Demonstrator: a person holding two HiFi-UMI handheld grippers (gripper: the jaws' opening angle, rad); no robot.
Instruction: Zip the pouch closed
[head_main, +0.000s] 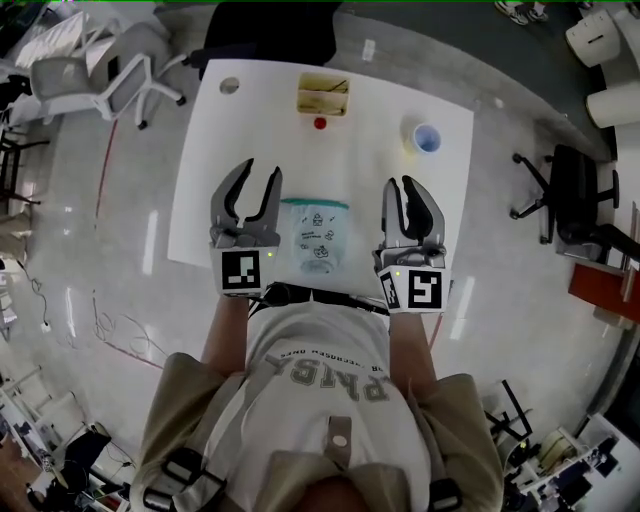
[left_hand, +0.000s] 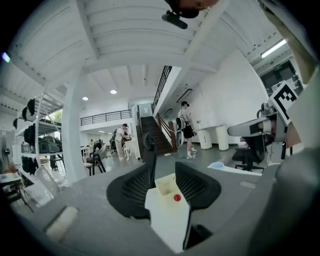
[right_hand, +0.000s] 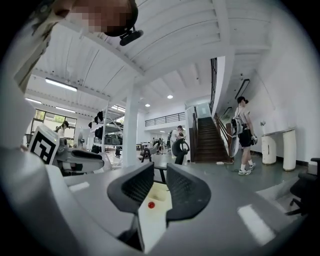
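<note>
Jaws of left gripper (head_main: 259, 170) stood well apart, empty; right gripper (head_main: 401, 183) jaws stood narrowly apart, empty. Between both grippers, the pouch (head_main: 316, 235) lay on the table (head_main: 220, 150), untouched.

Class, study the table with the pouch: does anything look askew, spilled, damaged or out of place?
Nothing stands out. The pouch lies flat and straight on the table, between the left gripper and the right gripper, both empty. Behind it the box, red ball and cup sit apart, the cup upright, nothing spilled.

Clear glossy plastic pouch (head_main: 316, 236) — matt white table (head_main: 240, 140) (smooth)
</note>
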